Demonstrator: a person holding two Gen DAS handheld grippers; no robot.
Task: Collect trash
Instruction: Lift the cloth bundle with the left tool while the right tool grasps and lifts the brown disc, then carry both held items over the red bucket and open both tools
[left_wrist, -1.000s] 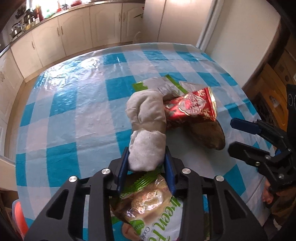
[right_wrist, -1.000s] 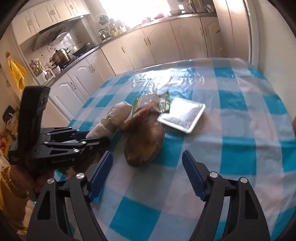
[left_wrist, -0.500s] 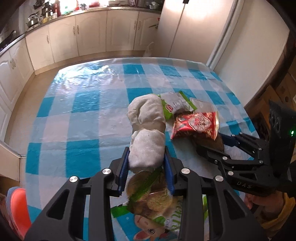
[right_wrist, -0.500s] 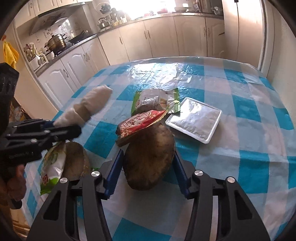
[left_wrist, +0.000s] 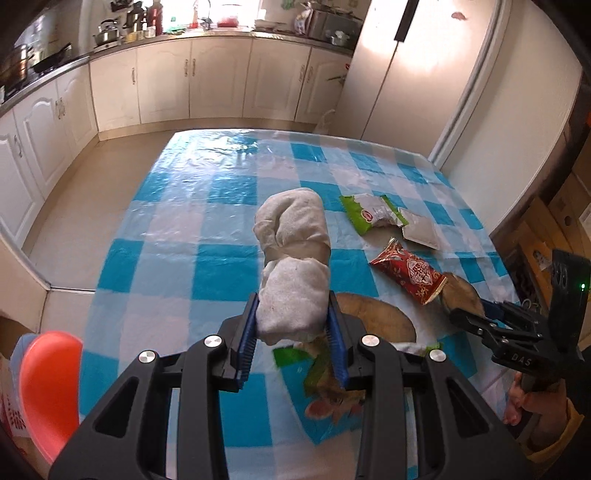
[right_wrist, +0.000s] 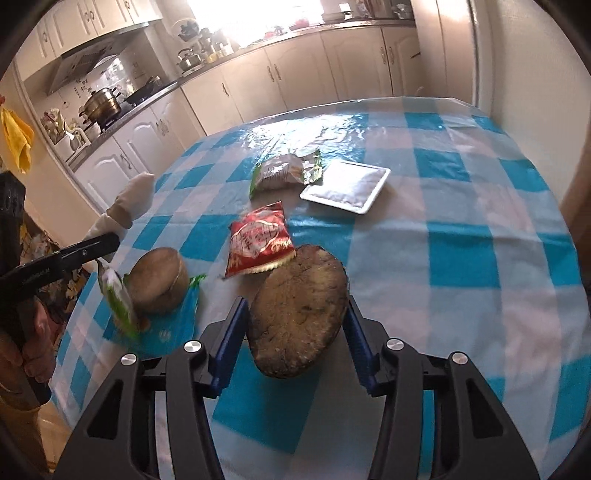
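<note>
The right gripper (right_wrist: 295, 325) has been closing onto the brown husk (right_wrist: 299, 314), whose length is running forward between its jaws; the left gripper (left_wrist: 293, 330) is clamping the white roll (left_wrist: 293, 266).

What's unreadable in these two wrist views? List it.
- Left wrist view: the green snack bag under the left gripper is largely covered by the fingers and the held grey rolled cloth; its print is unreadable.
- Same view: the brown flat husk piece is half hidden by the right gripper.
- Right wrist view: the husk's underside and the contact at the right gripper's fingers are hidden.
</note>
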